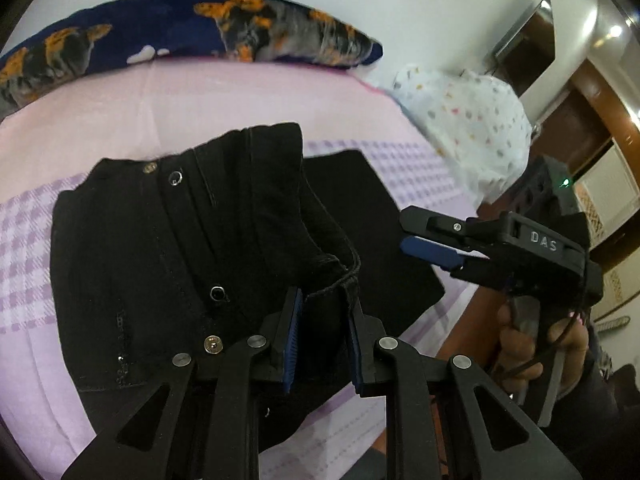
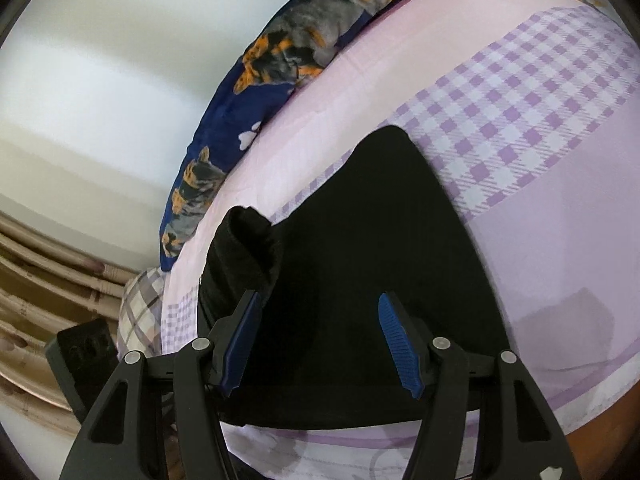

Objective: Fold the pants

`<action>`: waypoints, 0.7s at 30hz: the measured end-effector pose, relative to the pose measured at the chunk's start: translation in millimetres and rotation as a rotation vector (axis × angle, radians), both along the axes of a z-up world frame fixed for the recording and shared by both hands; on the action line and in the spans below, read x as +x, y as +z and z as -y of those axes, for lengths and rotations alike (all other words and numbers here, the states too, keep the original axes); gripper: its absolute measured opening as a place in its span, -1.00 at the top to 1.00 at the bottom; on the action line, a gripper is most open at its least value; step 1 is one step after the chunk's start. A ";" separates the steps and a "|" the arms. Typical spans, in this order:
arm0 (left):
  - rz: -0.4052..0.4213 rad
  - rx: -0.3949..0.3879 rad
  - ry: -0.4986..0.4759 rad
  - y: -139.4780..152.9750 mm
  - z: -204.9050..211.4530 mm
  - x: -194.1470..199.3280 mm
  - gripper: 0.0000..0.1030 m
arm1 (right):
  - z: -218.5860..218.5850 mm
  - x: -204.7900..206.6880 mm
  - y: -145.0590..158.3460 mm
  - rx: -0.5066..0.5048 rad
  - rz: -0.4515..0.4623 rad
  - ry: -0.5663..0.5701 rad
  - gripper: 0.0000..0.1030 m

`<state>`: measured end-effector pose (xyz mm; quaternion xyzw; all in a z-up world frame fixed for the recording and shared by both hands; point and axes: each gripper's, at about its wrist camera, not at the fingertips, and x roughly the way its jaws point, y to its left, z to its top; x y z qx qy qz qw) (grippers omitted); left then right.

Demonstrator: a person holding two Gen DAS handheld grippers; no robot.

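Black pants (image 1: 160,260) lie partly folded on the bed, with the waistband, its buttons and rivets facing up on the left. My left gripper (image 1: 322,336) is shut on a raised hem of the black cloth, which is pinched between its blue pads. In the left wrist view my right gripper (image 1: 432,248) hovers over the pants' right edge, held by a hand (image 1: 516,344). In the right wrist view the right gripper (image 2: 320,340) stands open above the flat black pants (image 2: 360,240), with nothing between its pads. A lifted flap of cloth (image 2: 248,248) rises at its left.
The bed sheet (image 1: 200,100) is pink with lilac checked bands. A dark blue dog-print blanket (image 1: 200,28) lies along the wall side. A white dotted bundle (image 1: 472,128) sits at the bed's far right corner. Wooden furniture (image 1: 600,92) stands beyond it.
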<state>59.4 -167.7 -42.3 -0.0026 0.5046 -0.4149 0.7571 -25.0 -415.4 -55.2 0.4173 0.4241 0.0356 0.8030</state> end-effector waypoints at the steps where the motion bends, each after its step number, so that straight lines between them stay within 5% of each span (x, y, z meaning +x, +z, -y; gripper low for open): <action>1: 0.009 0.008 -0.004 2.1 1.4 -1.6 0.58 | -1.1 1.0 -1.5 0.000 -0.003 0.013 -0.15; 6: -0.018 -0.043 -0.066 17.0 -4.2 -12.1 0.43 | -4.0 10.6 -12.1 0.030 -0.018 0.069 -0.15; 10: 0.036 -0.090 -0.065 35.5 -20.5 -17.7 0.37 | -4.8 19.7 -16.6 0.039 -0.014 0.117 -0.15; 21: 0.028 0.017 0.263 8.3 -102.5 30.5 0.25 | -12.6 51.7 -27.8 0.065 -0.017 0.274 -0.15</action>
